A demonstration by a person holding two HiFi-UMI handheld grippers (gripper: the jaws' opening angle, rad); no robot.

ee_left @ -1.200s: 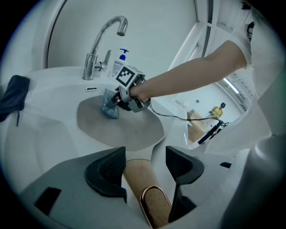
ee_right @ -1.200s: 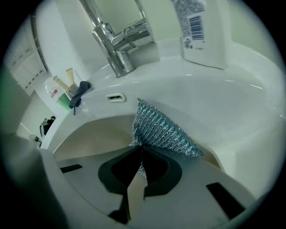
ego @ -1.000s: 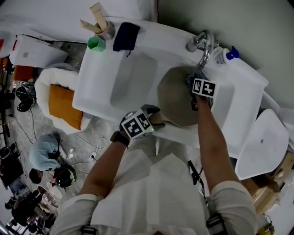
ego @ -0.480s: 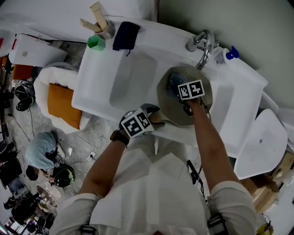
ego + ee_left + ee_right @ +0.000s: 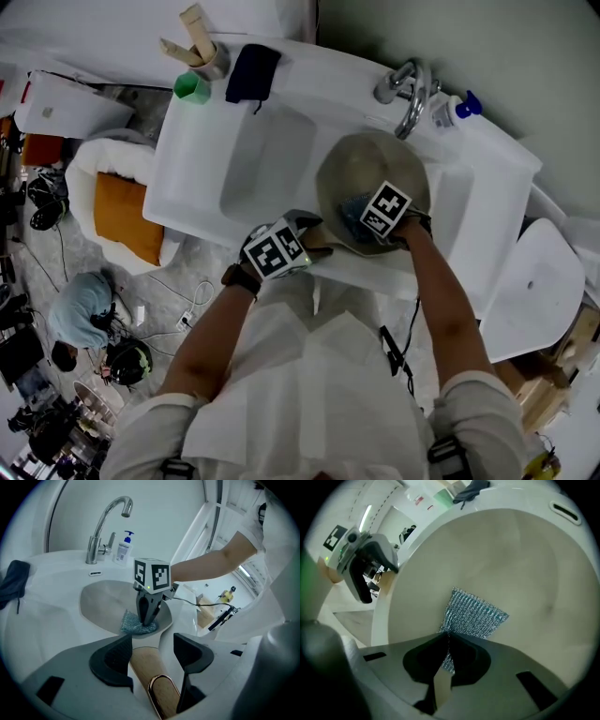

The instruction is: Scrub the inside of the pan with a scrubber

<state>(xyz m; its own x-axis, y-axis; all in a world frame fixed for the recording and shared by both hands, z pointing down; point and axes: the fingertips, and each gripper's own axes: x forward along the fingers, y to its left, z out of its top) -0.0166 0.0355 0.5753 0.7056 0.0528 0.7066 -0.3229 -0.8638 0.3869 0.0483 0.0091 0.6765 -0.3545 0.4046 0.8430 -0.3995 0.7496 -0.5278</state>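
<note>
Right gripper view: right gripper (image 5: 449, 637) pinched tight on one corner of the teal scrubber (image 5: 476, 613), mesh spread flat against the inner face of the pan (image 5: 520, 555), centre of frame. Left gripper view: left gripper (image 5: 152, 651) clamped around the pan's wooden handle (image 5: 146, 665), bottom centre. Head view: pan tilted in the white sink (image 5: 262, 159), mid-frame, with tap (image 5: 405, 89) and soap bottle (image 5: 457, 111) just beyond, upper right.
</note>
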